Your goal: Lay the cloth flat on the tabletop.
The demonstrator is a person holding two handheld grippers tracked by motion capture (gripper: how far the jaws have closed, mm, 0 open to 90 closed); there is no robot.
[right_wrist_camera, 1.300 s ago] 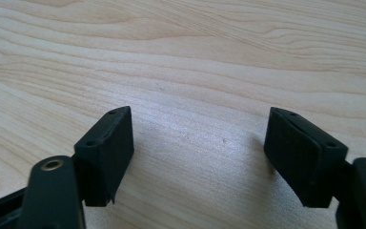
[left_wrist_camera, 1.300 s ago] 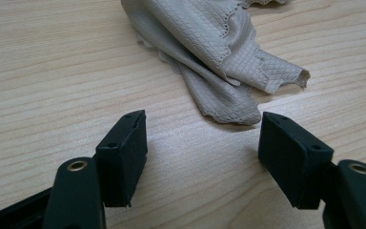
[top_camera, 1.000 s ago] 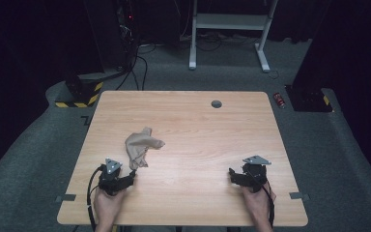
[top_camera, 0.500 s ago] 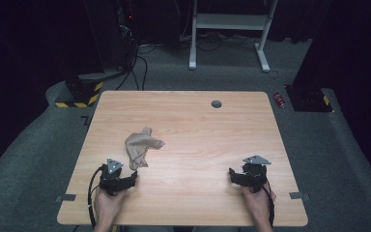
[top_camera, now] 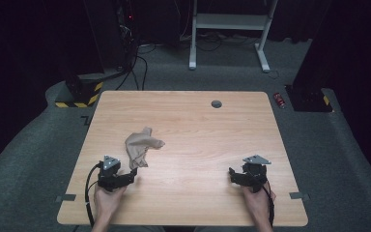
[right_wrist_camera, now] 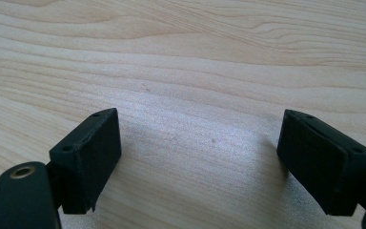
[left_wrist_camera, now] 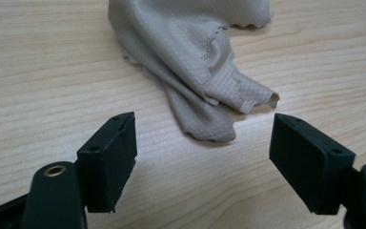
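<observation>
A crumpled beige cloth (top_camera: pixel 141 147) lies on the left half of the wooden table (top_camera: pixel 198 121). My left gripper (top_camera: pixel 131 177) rests on the table just in front of the cloth's near end, held by a hand. Its jaws have just been opening and now stand wide. In the left gripper view the cloth (left_wrist_camera: pixel 195 62) hangs down towards the gap of the left gripper (left_wrist_camera: pixel 202 143), but nothing lies between the pads. My right gripper (top_camera: pixel 232 174) sits at the front right, open over bare wood, as the right gripper view shows at the right gripper (right_wrist_camera: pixel 198 143).
A small dark round grommet (top_camera: pixel 216 104) is set in the table near its far edge. Dark floor, cables and a white stand (top_camera: pixel 227 29) lie beyond the table. A yellow-black striped base (top_camera: pixel 79 94) sits off the far left corner.
</observation>
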